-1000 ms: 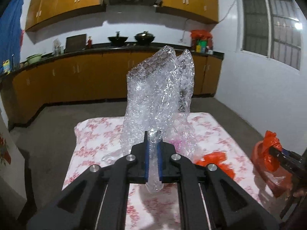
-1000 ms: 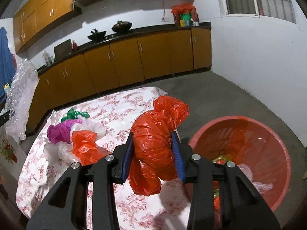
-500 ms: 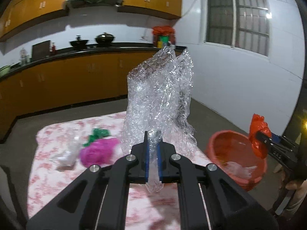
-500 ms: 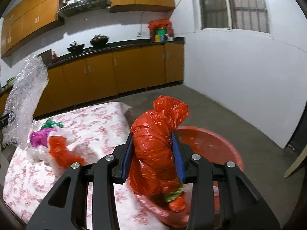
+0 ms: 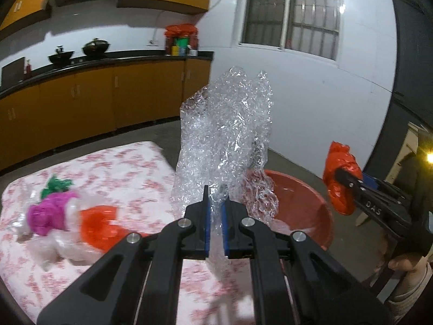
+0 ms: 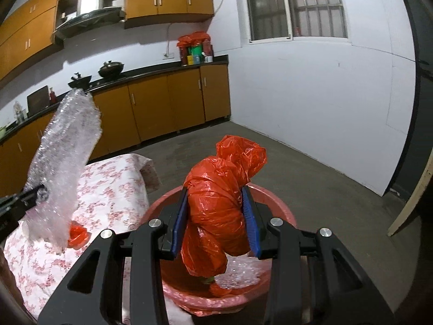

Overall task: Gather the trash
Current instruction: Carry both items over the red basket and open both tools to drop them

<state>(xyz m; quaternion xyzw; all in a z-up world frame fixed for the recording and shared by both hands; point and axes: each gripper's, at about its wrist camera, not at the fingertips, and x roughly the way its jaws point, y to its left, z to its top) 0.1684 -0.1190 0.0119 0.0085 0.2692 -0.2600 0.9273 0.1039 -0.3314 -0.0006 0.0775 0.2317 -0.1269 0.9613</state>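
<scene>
Left claw [image 5: 215,211] is clamped on a light, crinkly bubble wrap [image 5: 224,140] at its lower edge; right claw [image 6: 215,216] squeezes a soft, compressible orange bag [image 6: 216,205] mid-body above the basin [image 6: 281,211].

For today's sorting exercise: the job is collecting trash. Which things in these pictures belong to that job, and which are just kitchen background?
Part of the job:
- bubble wrap, in the left gripper
- red plastic bag, in the right gripper
- red basin
- bags on the table

Just background:
- pots
- containers on the counter
- window
</scene>
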